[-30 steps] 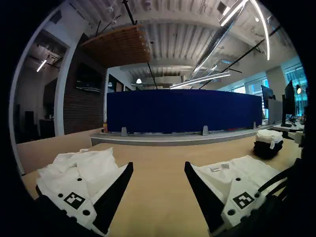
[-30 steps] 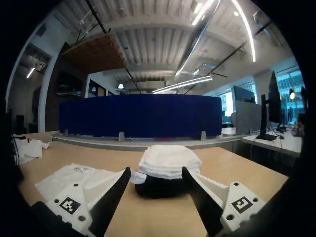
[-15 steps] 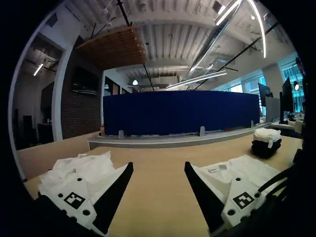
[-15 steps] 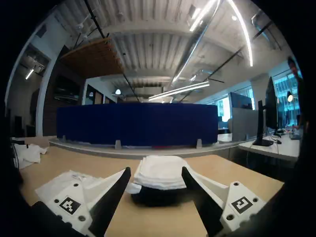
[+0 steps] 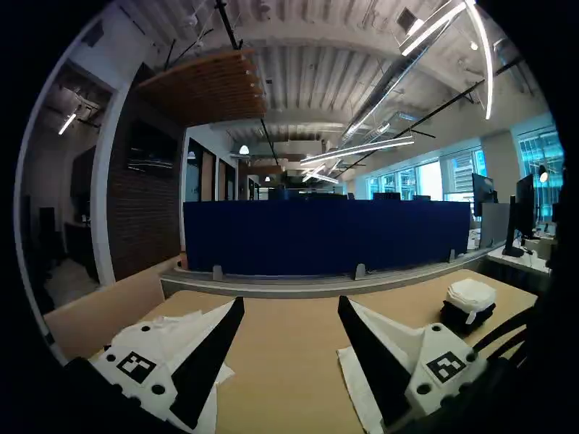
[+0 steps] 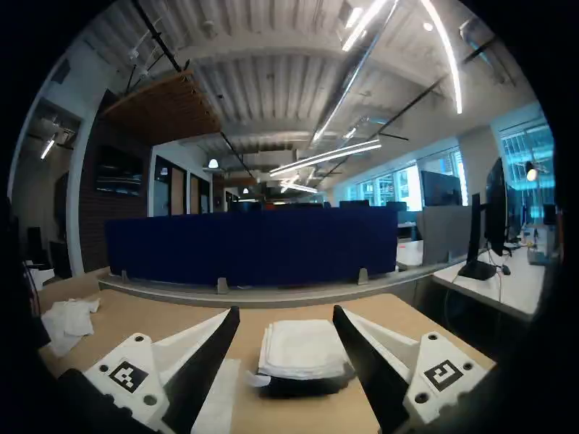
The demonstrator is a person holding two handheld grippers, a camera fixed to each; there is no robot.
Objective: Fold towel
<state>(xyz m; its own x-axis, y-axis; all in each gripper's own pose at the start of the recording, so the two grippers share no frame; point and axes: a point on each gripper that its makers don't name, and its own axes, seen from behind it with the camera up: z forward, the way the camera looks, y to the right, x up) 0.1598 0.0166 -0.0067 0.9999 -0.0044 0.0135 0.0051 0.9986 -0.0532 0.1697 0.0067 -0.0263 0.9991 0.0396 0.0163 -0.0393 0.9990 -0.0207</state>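
My left gripper [image 5: 289, 329] is open over the wooden table [image 5: 286, 405], nothing between its fingers. A crumpled white towel [image 5: 182, 321] peeks out behind its left finger, and a flat white towel [image 5: 356, 383] lies under its right finger. A stack of folded towels [image 5: 469, 302], white on black, sits far right. In the right gripper view my right gripper [image 6: 284, 325] is open, with that same stack [image 6: 304, 354] on the table just beyond and between its fingers, untouched. The flat towel [image 6: 221, 394] lies at lower left and the crumpled towel [image 6: 69, 322] farther left.
A blue divider panel [image 5: 318, 235] runs along the table's far edge on a grey rail [image 5: 289, 283]. A neighbouring desk with monitors [image 6: 493, 217] stands to the right. A brick wall [image 5: 148, 217] is at the left.
Both grippers have lifted and drawn back: the towels and the stack sit lower in both views, and the room beyond the blue divider now shows over its top. Both stay open.
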